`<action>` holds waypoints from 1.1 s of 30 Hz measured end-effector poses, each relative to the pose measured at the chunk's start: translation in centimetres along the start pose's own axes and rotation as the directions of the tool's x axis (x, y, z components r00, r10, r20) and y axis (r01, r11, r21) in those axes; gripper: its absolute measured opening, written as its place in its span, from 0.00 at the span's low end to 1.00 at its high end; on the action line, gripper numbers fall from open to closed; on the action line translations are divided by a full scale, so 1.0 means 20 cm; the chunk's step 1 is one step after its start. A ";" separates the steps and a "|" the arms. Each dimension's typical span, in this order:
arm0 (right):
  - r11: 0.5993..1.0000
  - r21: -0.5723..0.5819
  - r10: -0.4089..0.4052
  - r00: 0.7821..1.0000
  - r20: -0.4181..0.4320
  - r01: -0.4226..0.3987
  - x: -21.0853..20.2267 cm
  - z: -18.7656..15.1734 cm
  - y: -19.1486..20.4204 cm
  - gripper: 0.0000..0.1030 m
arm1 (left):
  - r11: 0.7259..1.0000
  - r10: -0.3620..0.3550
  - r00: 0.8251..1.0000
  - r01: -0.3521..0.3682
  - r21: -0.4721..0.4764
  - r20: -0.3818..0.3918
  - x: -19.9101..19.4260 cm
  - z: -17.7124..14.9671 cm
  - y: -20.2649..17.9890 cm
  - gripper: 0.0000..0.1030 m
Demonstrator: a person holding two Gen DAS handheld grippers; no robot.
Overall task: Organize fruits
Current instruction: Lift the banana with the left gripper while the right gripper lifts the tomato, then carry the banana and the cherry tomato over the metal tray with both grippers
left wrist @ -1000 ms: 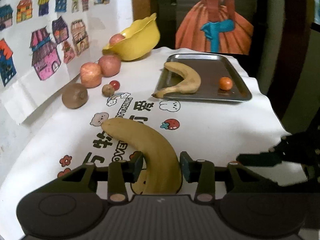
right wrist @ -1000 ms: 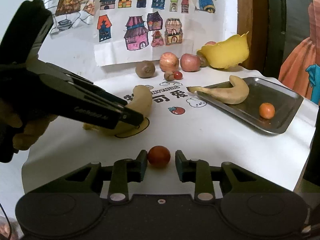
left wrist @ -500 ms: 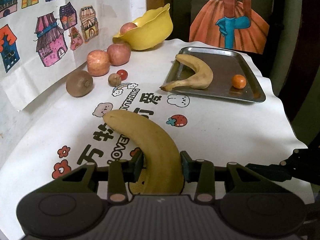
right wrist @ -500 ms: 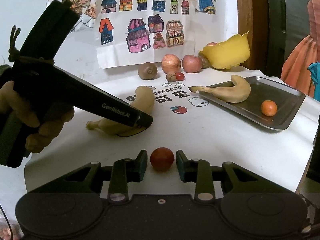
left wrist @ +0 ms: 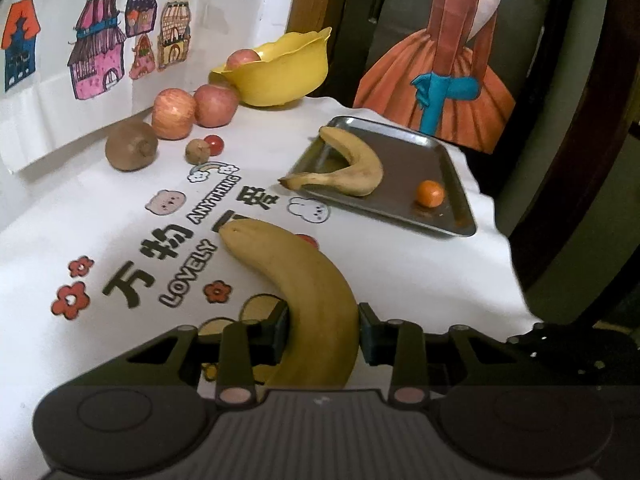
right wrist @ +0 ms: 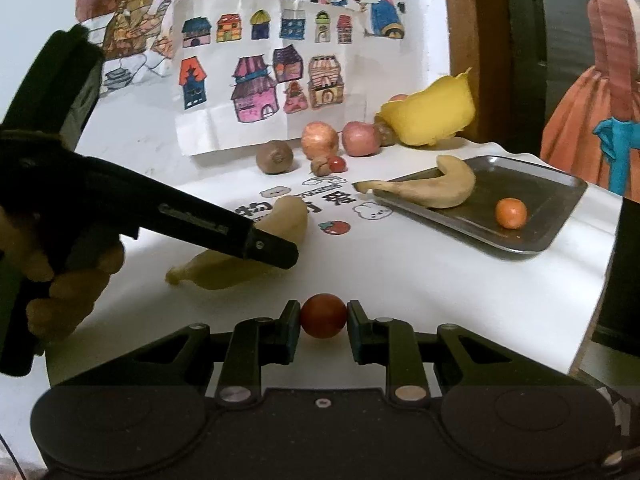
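Left tool (left wrist: 323,330) clamped on a banana (left wrist: 304,288), pads on both sides of its thick middle; whether it rests on the white printed cloth of the worktop (left wrist: 400,272) can't be told. Right tool (right wrist: 323,330) brackets a small red fruit (right wrist: 323,316) near the worktop's front edge, pads touching or nearly so, grip unconfirmed. Metal tray (left wrist: 456,168) at far right holds a second banana (left wrist: 352,164) and a small orange fruit (left wrist: 430,193). Two apples (left wrist: 192,110), a kiwi (left wrist: 131,149) and a yellow bowl (left wrist: 280,76) sit along the wall.
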State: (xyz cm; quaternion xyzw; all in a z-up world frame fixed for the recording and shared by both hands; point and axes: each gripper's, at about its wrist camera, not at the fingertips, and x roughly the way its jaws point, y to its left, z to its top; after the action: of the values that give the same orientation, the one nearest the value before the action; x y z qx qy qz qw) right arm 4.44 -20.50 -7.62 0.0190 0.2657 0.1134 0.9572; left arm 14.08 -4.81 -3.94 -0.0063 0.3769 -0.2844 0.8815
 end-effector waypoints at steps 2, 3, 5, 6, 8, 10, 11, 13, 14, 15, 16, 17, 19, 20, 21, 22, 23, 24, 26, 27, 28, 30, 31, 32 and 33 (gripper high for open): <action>1.000 0.010 -0.009 1.000 0.005 0.009 -0.01 0.00 -0.01 0.26 | 1.000 -0.010 1.000 0.010 -0.010 0.004 0.00 0.00 -0.01 0.38; 1.000 0.015 -0.013 1.000 0.007 0.013 -0.01 0.00 -0.02 0.26 | 1.000 -0.015 1.000 0.015 -0.016 0.006 0.00 0.00 -0.02 0.38; 1.000 0.021 -0.020 1.000 0.011 0.020 -0.02 0.00 -0.03 0.26 | 0.999 -0.026 1.000 0.026 -0.023 0.011 0.00 0.00 -0.03 0.37; 0.999 0.024 -0.023 1.000 0.012 0.022 -0.02 -0.01 -0.03 0.26 | 0.999 -0.030 0.999 0.031 -0.024 0.015 0.00 0.00 -0.04 0.37; 0.999 0.030 -0.025 1.000 0.011 0.025 -0.02 -0.01 -0.04 0.26 | 0.999 -0.043 0.999 0.043 -0.020 0.015 0.01 0.01 -0.05 0.37; 0.999 0.036 -0.027 1.000 0.008 0.027 -0.01 -0.01 -0.04 0.26 | 0.998 -0.060 0.998 0.060 -0.025 0.010 0.02 0.01 -0.05 0.37; 0.999 0.039 -0.028 1.000 0.006 0.028 -0.01 -0.02 -0.04 0.26 | 0.998 -0.063 0.998 0.063 -0.028 0.007 0.03 0.01 -0.05 0.37; 0.998 0.046 -0.031 0.999 0.007 0.031 -0.01 -0.02 -0.05 0.26 | 0.997 -0.068 0.998 0.069 -0.027 0.013 0.03 0.00 -0.06 0.37; 0.998 0.048 -0.033 0.999 0.008 0.033 -0.01 -0.02 -0.05 0.26 | 0.996 -0.078 0.997 0.079 -0.034 0.015 0.03 0.01 -0.06 0.37; 0.998 0.050 -0.036 0.999 0.009 0.035 -0.01 -0.02 -0.06 0.26 | 0.995 -0.086 0.996 0.087 -0.042 0.018 0.03 0.01 -0.06 0.37; 0.998 0.052 -0.038 0.999 0.011 0.037 -0.01 -0.02 -0.06 0.26 | 0.995 -0.091 0.996 0.092 -0.046 0.022 0.03 0.01 -0.06 0.37; 0.998 0.055 -0.040 0.999 0.013 0.039 -0.01 -0.02 -0.07 0.26 | 0.994 -0.094 0.995 0.095 -0.046 0.027 0.03 0.01 -0.06 0.37; 0.997 0.060 -0.044 0.999 0.015 0.043 -0.01 -0.02 -0.07 0.26 | 0.994 -0.097 0.994 0.099 -0.047 0.042 0.02 0.02 -0.07 0.37; 0.997 0.062 -0.045 0.999 0.016 0.044 -0.01 -0.02 -0.08 0.26 | 0.993 -0.101 0.994 0.103 -0.048 0.049 0.02 0.02 -0.07 0.37; 0.997 0.063 -0.046 0.999 0.017 0.045 -0.01 -0.02 -0.08 0.26 | 0.993 -0.105 0.993 0.108 -0.049 0.055 0.02 0.03 -0.07 0.37; 0.997 0.065 -0.047 0.999 0.020 0.046 -0.01 -0.02 -0.09 0.26 | 0.993 -0.108 0.992 0.111 -0.050 0.060 0.02 0.04 -0.07 0.37; 0.997 0.064 -0.051 0.998 0.023 0.049 -0.02 -0.02 -0.10 0.26 | 0.992 -0.110 0.992 0.113 -0.049 0.066 0.02 0.05 -0.08 0.37; 0.996 0.064 -0.056 0.998 0.026 0.054 -0.01 -0.01 -0.10 0.26 | 0.993 -0.109 0.991 0.112 -0.042 0.072 0.02 0.06 -0.09 0.37; 0.996 0.065 -0.066 0.997 0.039 0.063 -0.02 0.01 -0.12 0.26 | 0.994 -0.105 0.991 0.108 -0.033 0.086 0.03 0.09 -0.10 0.37; 0.995 0.067 -0.071 0.996 0.045 0.068 -0.03 0.01 -0.14 0.26 | 0.994 -0.106 0.990 0.109 -0.028 0.095 0.03 0.11 -0.11 0.37; 0.995 0.070 -0.077 0.996 0.049 0.074 -0.03 0.02 -0.15 0.26 | 0.994 -0.108 0.989 0.111 -0.024 0.102 0.04 0.12 -0.12 0.37; 0.993 0.078 -0.088 0.995 0.048 0.084 -0.02 0.02 -0.18 0.26 | 0.993 -0.112 0.987 0.114 -0.018 0.113 0.05 0.15 -0.13 0.37; 0.993 0.082 -0.091 0.995 0.046 0.087 -0.02 0.02 -0.20 0.26 | 0.993 -0.114 0.987 0.116 -0.015 0.116 0.06 0.16 -0.14 0.37; 0.992 0.085 -0.094 0.995 0.045 0.090 -0.02 0.01 -0.21 0.26 | 0.993 -0.116 0.986 0.119 -0.013 0.118 0.07 0.17 -0.14 0.37; 0.992 0.088 -0.097 0.994 0.047 0.093 -0.02 0.01 -0.22 0.26 | 0.993 -0.120 0.986 0.122 -0.009 0.120 0.08 0.18 -0.15 0.37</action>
State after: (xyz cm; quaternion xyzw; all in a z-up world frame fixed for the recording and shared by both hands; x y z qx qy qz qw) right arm 5.18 -24.94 -7.59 0.0504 0.2464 0.0556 0.9663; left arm 15.93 -8.84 -1.65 -0.0531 0.3250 -0.3333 0.8834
